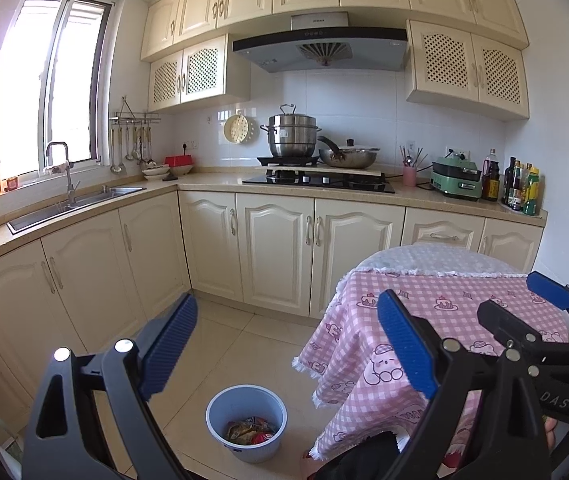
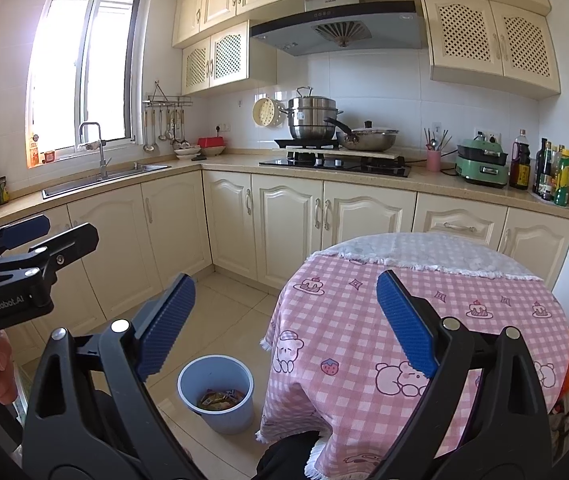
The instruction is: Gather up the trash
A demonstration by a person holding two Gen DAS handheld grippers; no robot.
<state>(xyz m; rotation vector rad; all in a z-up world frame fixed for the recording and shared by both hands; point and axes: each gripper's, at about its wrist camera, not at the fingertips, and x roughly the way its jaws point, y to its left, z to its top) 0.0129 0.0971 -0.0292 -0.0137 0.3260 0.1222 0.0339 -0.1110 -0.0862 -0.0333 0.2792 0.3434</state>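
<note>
A blue-grey bin (image 1: pixel 244 451) stands on the tiled floor by the round table's left side, with crumpled snack wrappers (image 1: pixel 252 431) inside. The right wrist view shows the same bin (image 2: pixel 226 420) and wrappers (image 2: pixel 220 398). My left gripper (image 1: pixel 288 344) hangs open above the bin with nothing between its blue pads. Over the table's left edge my right gripper (image 2: pixel 286 328) is open too and holds nothing. Each gripper shows in the other's view: the right gripper (image 1: pixel 524 305) at the right edge, the left gripper (image 2: pixel 46 233) at the left edge. A pink checked cloth (image 2: pixel 424 280) covers the table.
Cream cabinets (image 1: pixel 276 248) run along the back and left under a stone counter. On it are a sink (image 1: pixel 80 202), a hob with a steamer pot (image 1: pixel 292 136) and a wok, a green cooker (image 1: pixel 458 178) and bottles (image 1: pixel 522 188). Bare floor tiles (image 1: pixel 220 344) lie between the cabinets and the table.
</note>
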